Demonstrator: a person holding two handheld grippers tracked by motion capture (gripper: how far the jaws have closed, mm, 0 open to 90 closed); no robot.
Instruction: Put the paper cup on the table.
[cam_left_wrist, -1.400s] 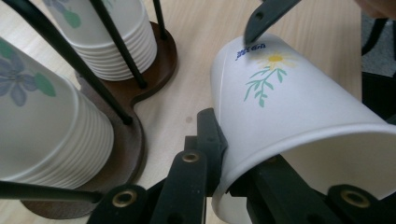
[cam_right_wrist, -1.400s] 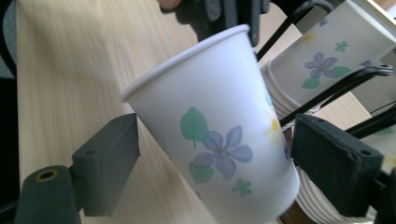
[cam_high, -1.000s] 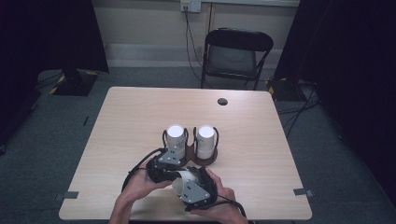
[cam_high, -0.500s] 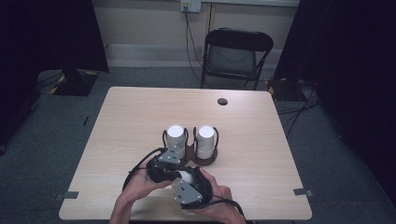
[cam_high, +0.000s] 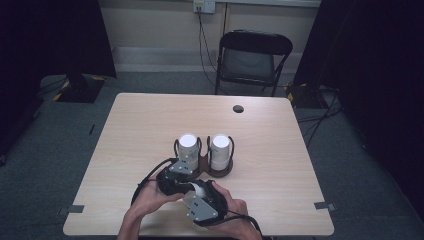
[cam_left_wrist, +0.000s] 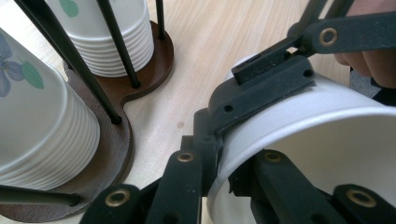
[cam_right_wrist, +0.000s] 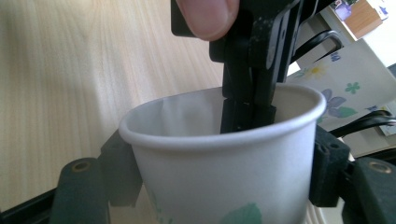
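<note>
A white paper cup (cam_high: 198, 188) with a leaf print is held near the table's front edge between both grippers. My left gripper (cam_left_wrist: 219, 154) is shut on the cup's (cam_left_wrist: 327, 121) wall at the rim, one jaw inside and one outside. In the right gripper view it (cam_right_wrist: 245, 112) comes down from above onto the far rim. My right gripper (cam_right_wrist: 222, 163) spans the cup (cam_right_wrist: 219, 196) from both sides. Its jaws have just been closing and its pads (cam_left_wrist: 266, 88) press on the wall. Both the left gripper (cam_high: 188, 183) and the right gripper (cam_high: 200, 195) sit just in front of the cup holder.
A brown wooden cup holder (cam_high: 220, 173) with black wire posts carries two stacks of flowered paper cups (cam_high: 188, 145) (cam_high: 220, 147); it stands close behind the hands, and its base (cam_left_wrist: 121, 140) shows in the left gripper view. A dark round hole (cam_high: 238, 108) lies far right. A folding chair (cam_high: 252, 57) stands beyond the table.
Both hands and the cup keep the same spot near the front edge; the high view shows no clear shift.
</note>
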